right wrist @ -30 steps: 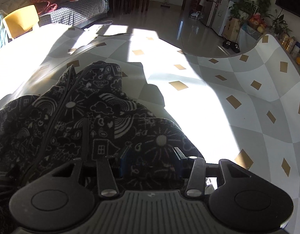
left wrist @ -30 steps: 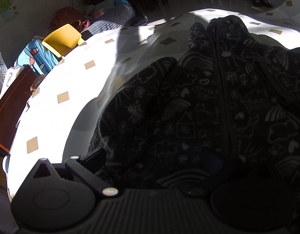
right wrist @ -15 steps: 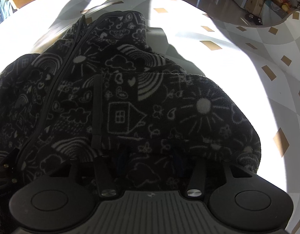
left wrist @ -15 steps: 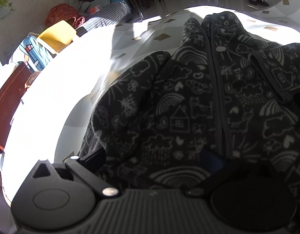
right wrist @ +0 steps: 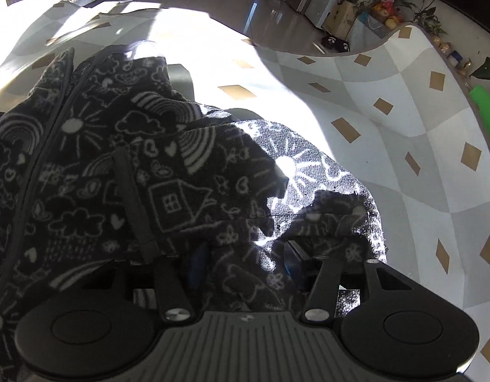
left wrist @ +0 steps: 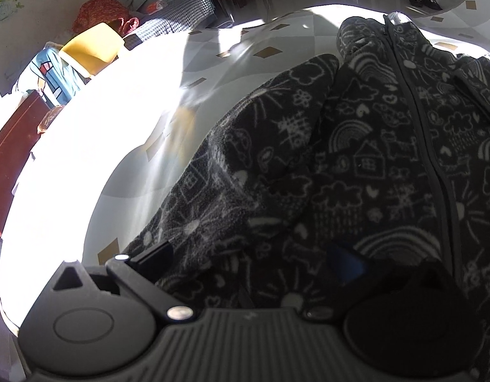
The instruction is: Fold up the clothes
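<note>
Your 2 hand-held grippers, left (left wrist: 245, 264) and right (right wrist: 245, 261), each hold fleece jacket (right wrist: 168, 172) bunched between parted jaws (right just widening) to lay it on the desk (right wrist: 356, 89).

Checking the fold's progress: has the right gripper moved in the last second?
Yes. The right gripper tipped down toward the jacket, which now covers more of the tablecloth.
</note>
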A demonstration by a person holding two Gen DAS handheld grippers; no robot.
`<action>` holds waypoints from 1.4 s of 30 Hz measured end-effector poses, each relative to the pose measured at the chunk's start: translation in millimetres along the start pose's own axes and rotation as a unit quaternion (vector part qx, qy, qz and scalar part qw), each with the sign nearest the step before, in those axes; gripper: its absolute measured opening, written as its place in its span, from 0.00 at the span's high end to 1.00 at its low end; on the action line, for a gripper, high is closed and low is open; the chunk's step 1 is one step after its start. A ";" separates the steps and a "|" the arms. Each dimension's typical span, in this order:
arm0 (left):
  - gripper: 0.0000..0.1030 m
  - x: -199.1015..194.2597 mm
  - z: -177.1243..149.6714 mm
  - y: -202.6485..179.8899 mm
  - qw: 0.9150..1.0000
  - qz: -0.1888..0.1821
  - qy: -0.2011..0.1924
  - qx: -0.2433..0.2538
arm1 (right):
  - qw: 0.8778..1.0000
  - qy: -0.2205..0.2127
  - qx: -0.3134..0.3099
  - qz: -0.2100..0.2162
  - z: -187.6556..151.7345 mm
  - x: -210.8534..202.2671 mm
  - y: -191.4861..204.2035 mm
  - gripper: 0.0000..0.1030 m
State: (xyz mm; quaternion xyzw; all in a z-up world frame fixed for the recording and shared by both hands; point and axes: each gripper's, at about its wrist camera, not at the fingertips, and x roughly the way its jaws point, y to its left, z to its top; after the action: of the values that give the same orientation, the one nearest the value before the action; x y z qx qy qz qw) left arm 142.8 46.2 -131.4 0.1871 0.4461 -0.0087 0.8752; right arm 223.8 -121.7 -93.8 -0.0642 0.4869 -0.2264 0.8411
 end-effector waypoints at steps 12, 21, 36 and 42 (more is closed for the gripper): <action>0.00 -8.4 -18.9 5.1 1.000 -0.009 0.005 -0.022 | 0.985 0.028 -0.054 0.161 -13.2 -34.0 69.4 0.51; 0.00 -20.5 -34.4 11.1 0.999 -0.013 0.024 -0.032 | 0.972 0.031 -0.111 0.203 -24.4 -41.3 85.5 0.49; 0.00 -38.9 -6.4 26.4 0.999 -0.015 -0.020 -0.020 | 0.970 0.026 -0.096 0.223 -17.6 -65.4 91.8 0.50; 0.00 -27.9 17.2 26.6 0.999 -0.028 -0.020 -0.012 | 0.973 0.031 -0.064 0.219 -17.3 -72.6 89.6 0.50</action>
State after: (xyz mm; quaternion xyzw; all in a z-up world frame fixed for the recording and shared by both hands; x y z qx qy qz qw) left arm 144.2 60.9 -91.8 0.1641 0.4336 -0.0312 0.8855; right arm 206.9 -7.9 -74.8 -0.0027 0.5287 -0.0070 0.8487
